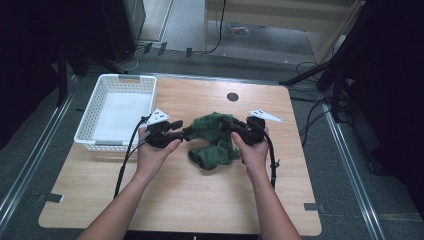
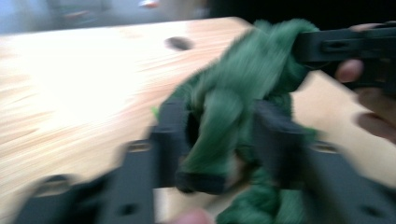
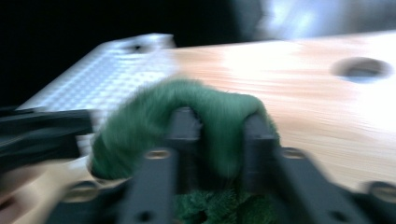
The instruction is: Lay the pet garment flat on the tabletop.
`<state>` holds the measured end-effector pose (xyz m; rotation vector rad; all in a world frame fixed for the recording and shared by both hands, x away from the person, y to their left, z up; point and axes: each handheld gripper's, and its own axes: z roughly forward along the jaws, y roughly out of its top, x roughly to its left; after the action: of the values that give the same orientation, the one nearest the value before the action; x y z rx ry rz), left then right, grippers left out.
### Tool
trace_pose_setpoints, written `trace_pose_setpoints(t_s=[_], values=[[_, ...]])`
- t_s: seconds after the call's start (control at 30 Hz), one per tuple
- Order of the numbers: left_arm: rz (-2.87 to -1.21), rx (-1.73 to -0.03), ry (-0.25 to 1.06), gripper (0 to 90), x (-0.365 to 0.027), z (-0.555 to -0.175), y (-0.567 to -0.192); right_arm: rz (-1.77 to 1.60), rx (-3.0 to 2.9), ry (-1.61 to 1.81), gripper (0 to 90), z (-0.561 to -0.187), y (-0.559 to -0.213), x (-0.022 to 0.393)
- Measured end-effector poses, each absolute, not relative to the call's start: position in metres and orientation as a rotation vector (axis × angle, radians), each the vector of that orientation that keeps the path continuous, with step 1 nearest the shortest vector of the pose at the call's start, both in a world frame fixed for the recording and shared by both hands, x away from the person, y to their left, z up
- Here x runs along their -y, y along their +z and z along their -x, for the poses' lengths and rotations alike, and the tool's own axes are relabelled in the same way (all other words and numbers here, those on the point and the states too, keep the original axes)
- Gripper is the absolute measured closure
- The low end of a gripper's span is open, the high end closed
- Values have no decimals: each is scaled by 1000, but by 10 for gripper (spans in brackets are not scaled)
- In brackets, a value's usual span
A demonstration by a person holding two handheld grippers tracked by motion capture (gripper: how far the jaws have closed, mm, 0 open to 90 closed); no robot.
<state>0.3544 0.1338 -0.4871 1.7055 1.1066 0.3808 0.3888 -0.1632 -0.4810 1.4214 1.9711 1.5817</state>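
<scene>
1. No writing or brand can be read on anything here; the two gripper views are smeared with blur
2. The green cloth (image 1: 212,140) is a dark, fuzzy, towel-like fabric, bunched into a crumpled heap with one rolled fold raised at the top and a loose lump trailing toward the person
3. It lies on the wooden table (image 1: 180,195), near its middle, between the two hands and well apart from the white basket (image 1: 120,112) at the far left
4. The left gripper (image 1: 184,131) has its jaws partly apart, with a fold of cloth between them; the blur hides whether the pads press on it
5. The right gripper (image 1: 226,125) likewise stands part-way open, a hump of cloth draped over and between its jaws; no firm pinch can be made out
</scene>
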Motion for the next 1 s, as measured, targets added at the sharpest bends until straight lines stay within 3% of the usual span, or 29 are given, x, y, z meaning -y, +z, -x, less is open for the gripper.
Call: trace_pose_setpoints(t_s=[0.1,0.2,0.33,0.43,0.53,0.67,0.87,0.93,1.0], values=[[-1661,-1141,396,260,-144,-355,-483,-1485,-1918,1509,424,-395,-484,173],[-1653,-1128,387,241,-151,-348,-480,-1464,-1889,1512,379,-387,-477,186],[-1701,-1081,341,349,-143,-333,-486,-1408,-1933,1552,411,-367,-468,190],[-1759,-1093,312,488,-129,-324,-499,-1305,-2045,1544,419,-344,-471,175],[-1778,-1138,341,558,-118,-318,-513,-1263,-2138,1559,434,-324,-483,155],[-1781,-1204,388,590,-112,-314,-532,-1270,-2186,1559,423,-305,-501,133],[-1770,-1266,390,595,-110,-314,-548,-1151,-2214,1285,396,-294,-523,97],[-1774,-1266,396,594,-108,-315,-549,-1131,-2211,1193,462,-295,-531,88],[-1770,-1269,396,593,-107,-315,-548,-1131,-2198,1091,611,-295,-537,83]])
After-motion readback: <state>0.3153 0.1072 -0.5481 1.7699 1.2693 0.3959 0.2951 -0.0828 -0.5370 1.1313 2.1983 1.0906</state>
